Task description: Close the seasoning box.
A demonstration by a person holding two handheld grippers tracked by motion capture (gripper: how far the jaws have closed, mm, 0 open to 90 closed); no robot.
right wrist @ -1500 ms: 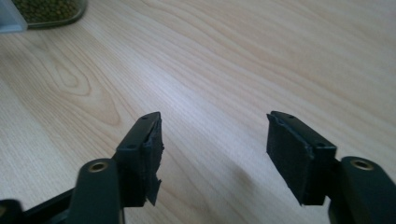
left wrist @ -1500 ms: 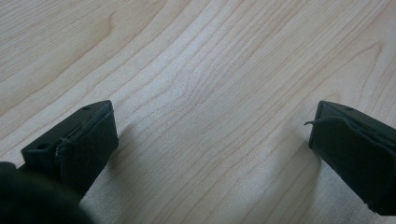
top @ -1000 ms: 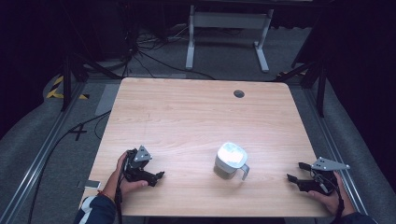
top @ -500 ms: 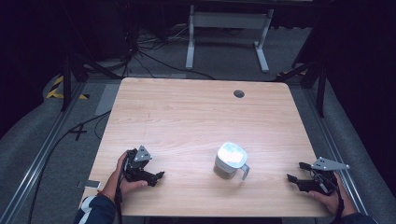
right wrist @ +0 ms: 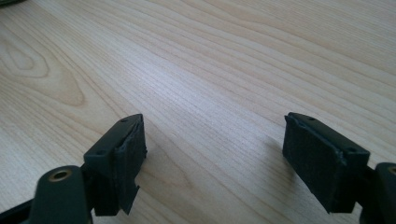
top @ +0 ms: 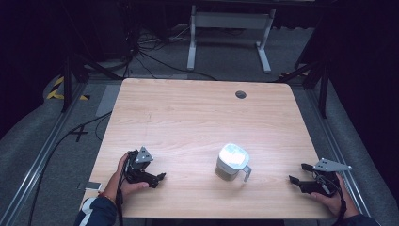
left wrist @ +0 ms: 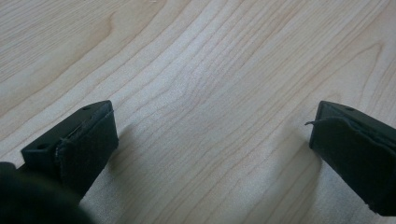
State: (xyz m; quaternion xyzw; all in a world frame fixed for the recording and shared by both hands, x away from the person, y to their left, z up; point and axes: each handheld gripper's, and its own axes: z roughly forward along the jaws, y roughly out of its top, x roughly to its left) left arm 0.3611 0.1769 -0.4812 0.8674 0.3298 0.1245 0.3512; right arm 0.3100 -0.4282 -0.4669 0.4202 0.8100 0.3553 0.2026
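A grey metal mug [top: 231,163] with a handle at its lower right stands upright on the wooden table [top: 197,117], near the front, right of centre. My left gripper [top: 159,178] rests on the table at the front left, a hand around it, jaws open and pointing right. In the left gripper view [left wrist: 210,144] bare wood lies between the jaws. My right gripper [top: 297,173] lies at the front right edge, open, pointing left toward the mug. In the right gripper view [right wrist: 215,154] nothing is between its pads.
A round cable hole [top: 241,94] is set in the table near its far edge. A white metal frame [top: 228,21] and loose cables [top: 146,52] lie on the floor beyond the table. Rails run along both sides.
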